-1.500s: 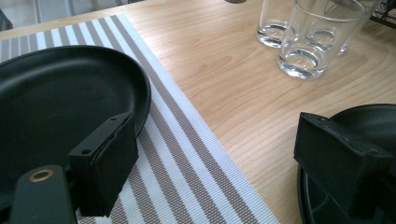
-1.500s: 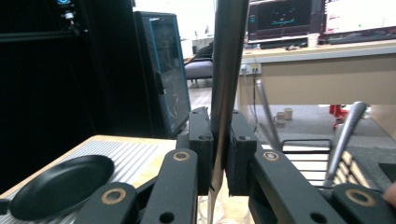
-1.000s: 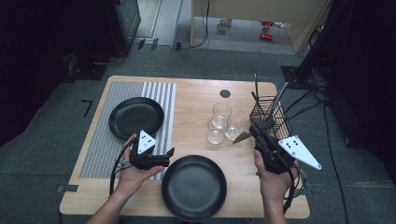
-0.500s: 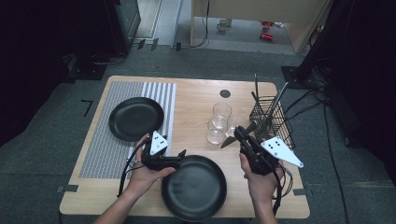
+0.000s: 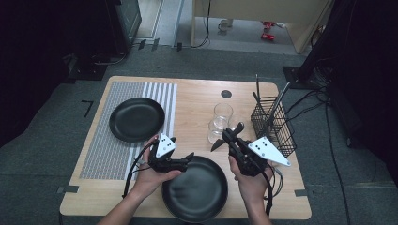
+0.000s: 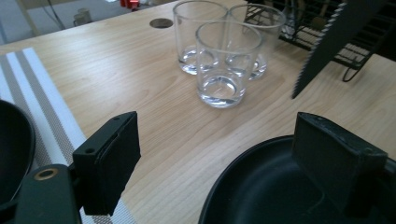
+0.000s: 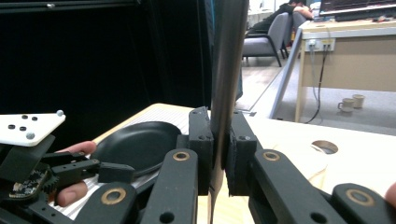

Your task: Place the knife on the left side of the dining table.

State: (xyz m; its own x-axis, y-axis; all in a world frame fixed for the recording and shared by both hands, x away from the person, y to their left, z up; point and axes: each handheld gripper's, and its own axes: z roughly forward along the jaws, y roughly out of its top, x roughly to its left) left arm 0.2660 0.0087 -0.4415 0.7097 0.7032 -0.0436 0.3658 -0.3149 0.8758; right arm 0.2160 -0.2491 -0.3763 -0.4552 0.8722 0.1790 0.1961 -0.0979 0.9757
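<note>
The knife (image 7: 226, 70) is clamped in the right gripper (image 7: 219, 154). The jaws have closed flat on either side of the blade, which runs straight up between them in the right gripper view. In the left gripper view we see its serrated edge slanting down, with the tip close above the wood and apart from it. From above, its long axis runs roughly from 2 o'clock down to 8 o'clock, tip toward 8.

The near plate (image 5: 195, 192) lies at about 7 o'clock from that tip. The knife hangs off the plate's rim at about 1 o'clock, between the plate and the glasses (image 5: 219, 123). We judge the right hand the one to set it down. To lie beside the plate at 3 o'clock, its axis would need turning toward 12.

The left gripper (image 6: 219, 144) has its jaws wide apart with nothing between the pads. One jaw is over the plate's rim at 10 o'clock and the other over bare table (image 6: 116, 60). The wire rack (image 5: 272, 124) stands at 2 o'clock, well clear.
</note>
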